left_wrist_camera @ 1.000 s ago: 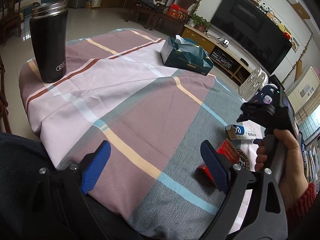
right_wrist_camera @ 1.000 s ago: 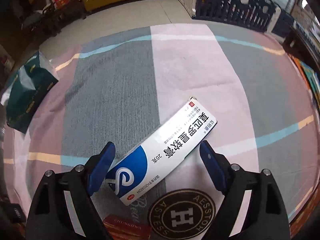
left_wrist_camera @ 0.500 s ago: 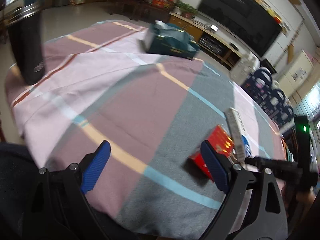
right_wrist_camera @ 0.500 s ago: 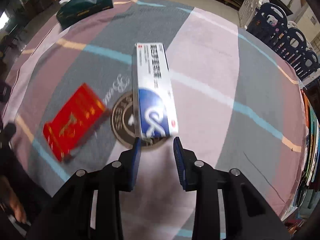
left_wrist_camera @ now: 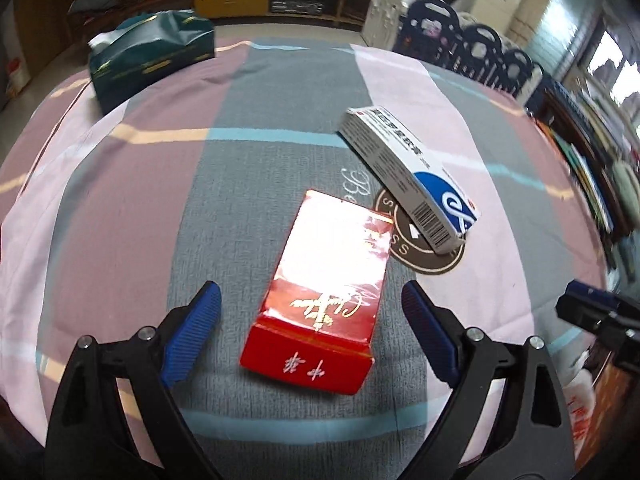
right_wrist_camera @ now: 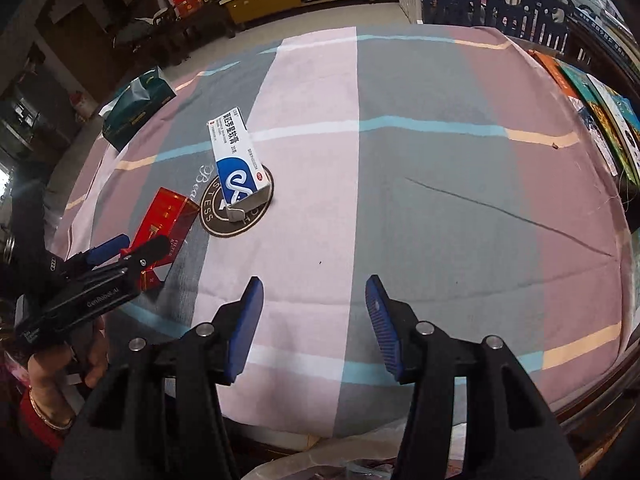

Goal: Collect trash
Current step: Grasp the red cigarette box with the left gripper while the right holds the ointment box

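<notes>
A red box (left_wrist_camera: pixel 328 280) with gold lettering lies flat on the striped tablecloth (left_wrist_camera: pixel 120 208). My left gripper (left_wrist_camera: pixel 310 296) stands wide open, its blue pads on either side of the box's near end and clear of it. A white and blue carton (left_wrist_camera: pixel 404 168) rests just beyond, its near end on a round dark logo (right_wrist_camera: pixel 224 224) printed on the cloth. In the right wrist view the carton (right_wrist_camera: pixel 236 160) lies far ahead to the left. My right gripper (right_wrist_camera: pixel 314 284) hangs over bare cloth, its jaws opening with nothing between them.
A dark green tissue pack (left_wrist_camera: pixel 152 56) sits at the table's far left. Books (right_wrist_camera: pixel 600 96) line the right edge. A clear plastic bag (right_wrist_camera: pixel 320 460) shows below the table's near edge. A hand (right_wrist_camera: pixel 80 356) holds the left gripper's handle.
The right gripper shut on the white and blue carton, carried it, then let it go over the round logo and drew back. The left gripper swung over to the red box.
</notes>
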A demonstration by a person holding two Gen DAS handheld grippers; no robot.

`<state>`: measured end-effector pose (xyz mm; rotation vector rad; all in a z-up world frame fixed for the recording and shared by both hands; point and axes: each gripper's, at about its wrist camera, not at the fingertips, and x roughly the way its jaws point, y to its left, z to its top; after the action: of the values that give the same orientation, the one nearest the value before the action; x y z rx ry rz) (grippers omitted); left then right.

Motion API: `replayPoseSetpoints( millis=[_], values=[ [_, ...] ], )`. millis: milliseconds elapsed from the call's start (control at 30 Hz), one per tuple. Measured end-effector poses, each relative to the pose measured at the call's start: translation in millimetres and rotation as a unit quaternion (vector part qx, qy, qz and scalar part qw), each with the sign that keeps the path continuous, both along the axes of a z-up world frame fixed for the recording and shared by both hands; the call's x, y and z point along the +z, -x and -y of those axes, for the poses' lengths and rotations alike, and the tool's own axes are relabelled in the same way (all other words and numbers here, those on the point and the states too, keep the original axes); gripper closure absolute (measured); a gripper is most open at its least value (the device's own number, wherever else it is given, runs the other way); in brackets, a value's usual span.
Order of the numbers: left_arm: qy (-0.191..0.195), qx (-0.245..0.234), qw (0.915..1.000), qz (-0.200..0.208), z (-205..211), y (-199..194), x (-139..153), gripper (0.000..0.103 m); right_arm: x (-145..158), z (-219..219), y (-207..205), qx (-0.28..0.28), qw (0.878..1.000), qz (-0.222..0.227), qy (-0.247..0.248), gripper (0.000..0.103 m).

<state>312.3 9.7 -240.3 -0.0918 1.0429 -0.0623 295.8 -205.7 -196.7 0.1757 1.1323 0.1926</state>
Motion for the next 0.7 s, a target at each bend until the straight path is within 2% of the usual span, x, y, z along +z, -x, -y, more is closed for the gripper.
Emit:
replayPoseSetpoints(
  millis=[67,200,300,367,400,433,500,600,700],
  values=[
    [-0.008,-0.009,0.9999,-0.003,0.4,-3.0,-3.1,0.039,0.9,-1.5,0.6,-0.005,1.000,0.002,-0.002,0.050],
    [0.003,0.004,1.0000,-0.002,-11.3,-0.9,-3.9,0.042,4.8,-3.8,-3.1,-0.018,1.000,0.005,-0.012,0.050],
    [-0.011,0.059,0.9981,0.010,-35.7,8.4,1.8,0.043,6.6,-14.4,-11.6,-0.022,1.000,0.010,0.015,0.050],
    [0.000,0.112,0.9935,0.015,-62.0,19.9,6.1,0.044,8.0,-28.1,-21.8,-0.013,0.999,0.020,0.027,0.050],
    [0.007,0.140,0.9900,0.016,-75.7,25.5,7.2,0.044,8.3,-37.3,-28.7,-0.007,0.999,0.025,0.032,0.044],
    [0.011,0.161,0.9867,0.017,-85.9,30.2,7.7,0.044,8.9,-46.1,-35.6,-0.002,0.999,0.030,0.038,0.033],
    [0.024,0.204,0.9786,0.013,-108.2,38.1,5.7,0.044,10.0,-67.0,-50.5,0.007,0.997,0.047,0.054,0.024],
    [0.038,0.229,0.9727,0.007,-123.0,40.3,2.8,0.044,2.6,-100.3,-76.8,0.032,0.993,0.058,0.097,0.021],
    [0.030,0.224,0.9741,0.011,-121.7,39.5,4.1,0.044,-14.8,-123.5,-100.3,0.048,0.986,0.048,0.152,0.021]
  ],
)
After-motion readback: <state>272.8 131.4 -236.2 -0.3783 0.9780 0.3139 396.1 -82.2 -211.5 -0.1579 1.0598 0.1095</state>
